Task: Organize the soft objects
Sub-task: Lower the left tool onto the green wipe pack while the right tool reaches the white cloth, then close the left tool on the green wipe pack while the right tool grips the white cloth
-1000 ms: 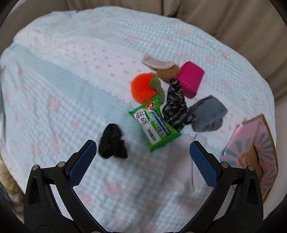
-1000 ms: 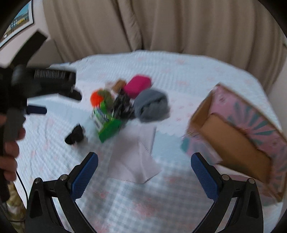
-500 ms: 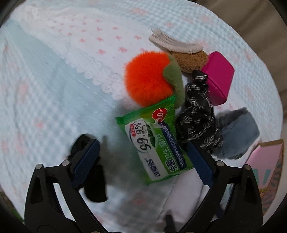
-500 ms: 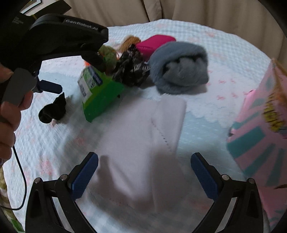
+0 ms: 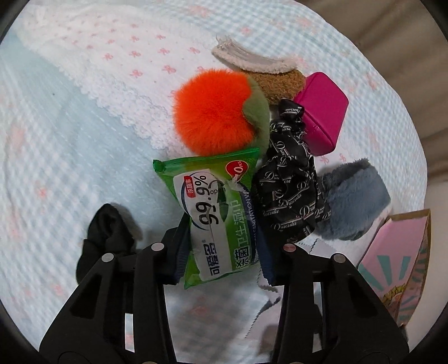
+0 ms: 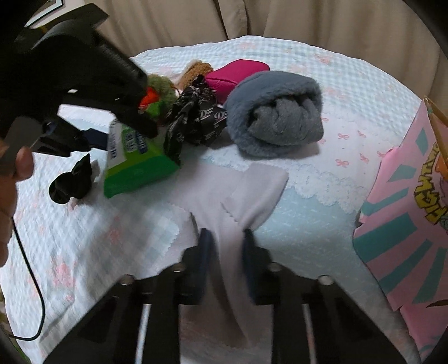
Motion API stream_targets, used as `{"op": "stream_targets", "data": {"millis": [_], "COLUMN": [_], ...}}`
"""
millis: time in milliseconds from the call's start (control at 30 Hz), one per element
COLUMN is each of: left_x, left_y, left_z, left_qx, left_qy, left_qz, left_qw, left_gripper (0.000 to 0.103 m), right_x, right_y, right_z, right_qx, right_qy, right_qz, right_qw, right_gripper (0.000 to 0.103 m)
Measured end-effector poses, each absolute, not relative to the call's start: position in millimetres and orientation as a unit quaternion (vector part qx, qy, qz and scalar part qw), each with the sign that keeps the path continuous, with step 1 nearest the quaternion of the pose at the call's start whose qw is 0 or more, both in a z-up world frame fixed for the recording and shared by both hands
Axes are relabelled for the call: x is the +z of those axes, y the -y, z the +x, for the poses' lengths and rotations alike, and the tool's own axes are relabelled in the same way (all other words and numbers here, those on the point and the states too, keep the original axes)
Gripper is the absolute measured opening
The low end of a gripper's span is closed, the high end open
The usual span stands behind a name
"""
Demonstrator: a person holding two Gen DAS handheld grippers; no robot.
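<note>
My left gripper [image 5: 221, 246] is shut on the near end of a green wet-wipes pack [image 5: 215, 212]; it also shows in the right wrist view [image 6: 134, 165]. My right gripper [image 6: 225, 252] is shut on a pale lilac cloth [image 6: 238, 196] lying flat on the bed. Beside the pack lie an orange and green plush ball [image 5: 212, 112], a black printed scrunchie [image 5: 291, 193], a grey-blue fleece roll [image 5: 352, 198] [image 6: 274, 112], a magenta pouch [image 5: 322, 112], a brown fuzzy piece [image 5: 280, 81] and a black scrunchie [image 5: 109, 238].
A pink and teal cardboard box [image 6: 406, 210] stands at the right, also in the left wrist view [image 5: 397, 260]. The bed has a light blue checked cover [image 5: 56, 140]. Beige curtains [image 6: 280, 19] hang behind.
Both grippers came down and closed: the left on the wipes pack, the right on the lilac cloth, which is now bunched between its fingers.
</note>
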State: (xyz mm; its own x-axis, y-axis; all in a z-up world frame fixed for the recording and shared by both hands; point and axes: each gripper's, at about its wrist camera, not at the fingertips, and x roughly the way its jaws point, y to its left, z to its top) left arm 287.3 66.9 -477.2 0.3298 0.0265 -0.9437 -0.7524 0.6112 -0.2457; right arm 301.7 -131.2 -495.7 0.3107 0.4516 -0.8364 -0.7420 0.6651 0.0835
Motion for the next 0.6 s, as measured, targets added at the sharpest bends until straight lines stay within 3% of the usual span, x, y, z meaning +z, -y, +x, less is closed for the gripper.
{"op": "stream_targets", "data": {"millis": [100,600], "left_x": [-470,-381], "left_y": [-67,-47], "left_z": [281,266], "left_qx": [0.267,0.237], "left_qy": [-0.508,-0.469], "left_qz": [-0.353,-0.336], "left_qw": [0.739,0.782], "left_gripper": [0.037,0.037], "right_x": [-492,-404], "right_y": [132,162], "right_z": [306,303], "right_qx": [0.377,0.355], "right_qy": [-0.455,-0.419], "right_qz": [-0.154,-0.110], "right_qw": [0.792,0.828], "right_gripper": [0.008,0.006]}}
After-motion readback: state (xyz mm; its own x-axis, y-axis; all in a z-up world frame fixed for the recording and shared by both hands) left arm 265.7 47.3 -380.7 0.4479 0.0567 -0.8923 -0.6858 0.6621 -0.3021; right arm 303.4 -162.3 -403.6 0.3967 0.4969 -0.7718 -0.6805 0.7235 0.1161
